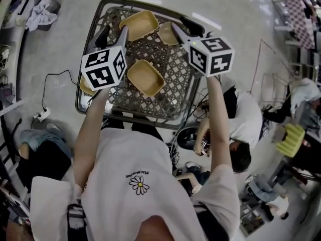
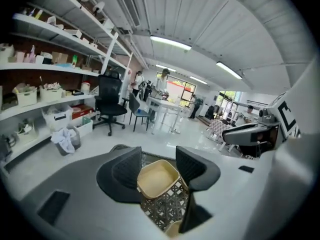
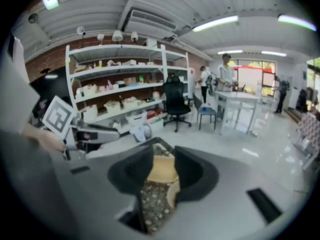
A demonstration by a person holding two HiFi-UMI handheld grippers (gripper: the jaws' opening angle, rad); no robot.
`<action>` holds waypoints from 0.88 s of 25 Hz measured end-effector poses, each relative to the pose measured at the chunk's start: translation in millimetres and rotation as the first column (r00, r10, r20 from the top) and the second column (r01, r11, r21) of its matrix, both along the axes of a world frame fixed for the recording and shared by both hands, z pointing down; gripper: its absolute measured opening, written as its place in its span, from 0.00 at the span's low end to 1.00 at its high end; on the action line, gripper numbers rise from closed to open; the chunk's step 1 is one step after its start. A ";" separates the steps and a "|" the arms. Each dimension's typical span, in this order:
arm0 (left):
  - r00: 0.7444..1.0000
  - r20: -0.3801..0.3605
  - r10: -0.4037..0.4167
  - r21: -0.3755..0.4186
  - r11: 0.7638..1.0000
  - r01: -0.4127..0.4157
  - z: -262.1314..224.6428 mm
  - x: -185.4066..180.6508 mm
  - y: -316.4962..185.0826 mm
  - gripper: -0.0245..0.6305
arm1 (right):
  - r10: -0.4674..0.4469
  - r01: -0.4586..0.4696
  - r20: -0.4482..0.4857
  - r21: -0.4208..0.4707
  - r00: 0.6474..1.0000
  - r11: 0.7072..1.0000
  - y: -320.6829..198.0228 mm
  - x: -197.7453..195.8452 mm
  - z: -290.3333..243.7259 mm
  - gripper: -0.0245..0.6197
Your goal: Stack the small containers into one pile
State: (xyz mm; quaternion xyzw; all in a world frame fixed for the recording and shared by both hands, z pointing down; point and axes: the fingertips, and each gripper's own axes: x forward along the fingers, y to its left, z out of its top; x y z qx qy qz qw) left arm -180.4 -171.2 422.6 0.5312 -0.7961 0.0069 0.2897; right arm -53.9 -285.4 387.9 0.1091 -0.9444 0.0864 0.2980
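Several tan small containers lie apart on a lattice-topped table [image 1: 176, 79]: one at the far side [image 1: 139, 24], one in the middle [image 1: 146, 78], one at the far right [image 1: 167, 34], and one at the left edge [image 1: 85, 87], half hidden under my left gripper's cube. My left gripper [image 1: 113, 33] hovers over the table's far left with jaws open; its own view shows a container [image 2: 157, 180] beyond the open left gripper [image 2: 159, 165], untouched. My right gripper [image 1: 184, 26] hangs over the far-right container. There the right gripper [image 3: 162, 170] stands open, a container [image 3: 161, 168] seen in the gap.
The table has a dark metal rim [image 1: 90, 31]. A person [image 1: 241, 129] sits on the floor just right of it, with cables around. A power strip [image 1: 42, 115] lies on the floor at left. Shelves [image 3: 115, 89] and an office chair [image 2: 110, 104] stand further off.
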 end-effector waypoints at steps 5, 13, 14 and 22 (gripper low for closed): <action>0.988 -0.110 -0.112 -0.102 0.990 0.100 53.6 -16.6 -8.9 0.38 | -0.111 0.100 -0.153 -0.081 0.982 0.992 -22.2 -28.7 59.9 0.24; 0.911 -0.326 -0.251 -0.251 0.952 0.173 145.6 -22.1 -23.5 0.38 | -0.198 0.094 -0.308 -0.321 0.930 0.942 -41.4 -64.2 160.3 0.25; 0.895 -0.349 -0.277 -0.273 0.944 0.185 156.6 -23.4 -22.7 0.38 | -0.209 0.091 -0.329 -0.338 0.921 0.937 -43.4 -67.3 170.6 0.25; 0.825 -0.369 -0.428 -0.425 0.867 0.260 204.7 -38.3 -3.7 0.17 | -0.230 0.027 -0.455 -0.411 0.860 0.911 -58.3 -82.0 224.8 0.25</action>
